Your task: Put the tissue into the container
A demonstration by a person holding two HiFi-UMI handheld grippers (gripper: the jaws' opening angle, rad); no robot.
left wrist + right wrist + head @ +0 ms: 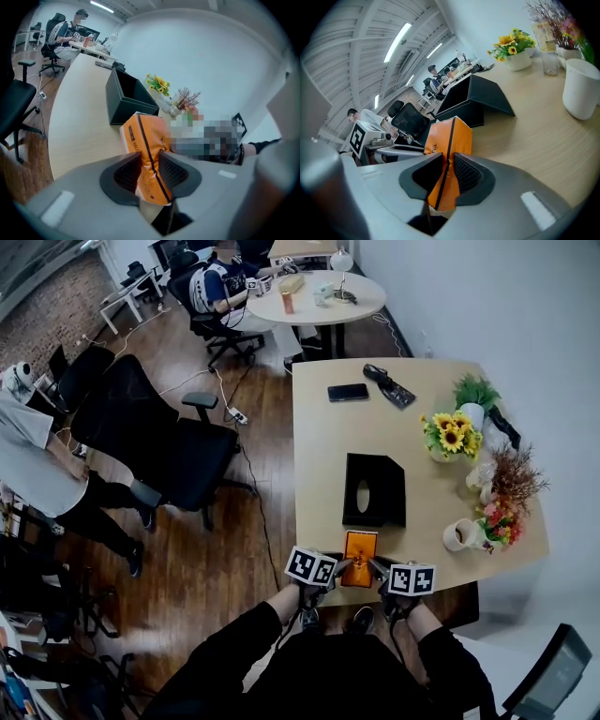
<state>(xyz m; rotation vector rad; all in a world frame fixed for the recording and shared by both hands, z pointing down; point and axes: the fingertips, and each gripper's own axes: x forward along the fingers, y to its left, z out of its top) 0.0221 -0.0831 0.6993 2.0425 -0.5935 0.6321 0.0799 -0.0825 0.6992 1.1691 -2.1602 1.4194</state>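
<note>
An orange tissue pack (pixel 359 557) lies at the near edge of the wooden table (pixel 323 456), pinched at both ends. My left gripper (pixel 343 567) is shut on its left end, and the pads squeeze the orange wrapper (pixel 145 140) in the left gripper view (pixel 149 171). My right gripper (pixel 374 568) is shut on the other end, creasing the pack (pixel 451 135) between its pads (pixel 448 173). The black container (pixel 374 489) stands just beyond the pack with its oval slot facing up. It shows behind the pack in both gripper views (pixel 129 96) (pixel 476 98).
A white mug (pixel 458 534) (pixel 581 89), a sunflower pot (pixel 450 435) and dried flowers (pixel 511 479) line the table's right side. A phone (pixel 348 392) lies at the far end. A black office chair (pixel 159 442) stands left of the table.
</note>
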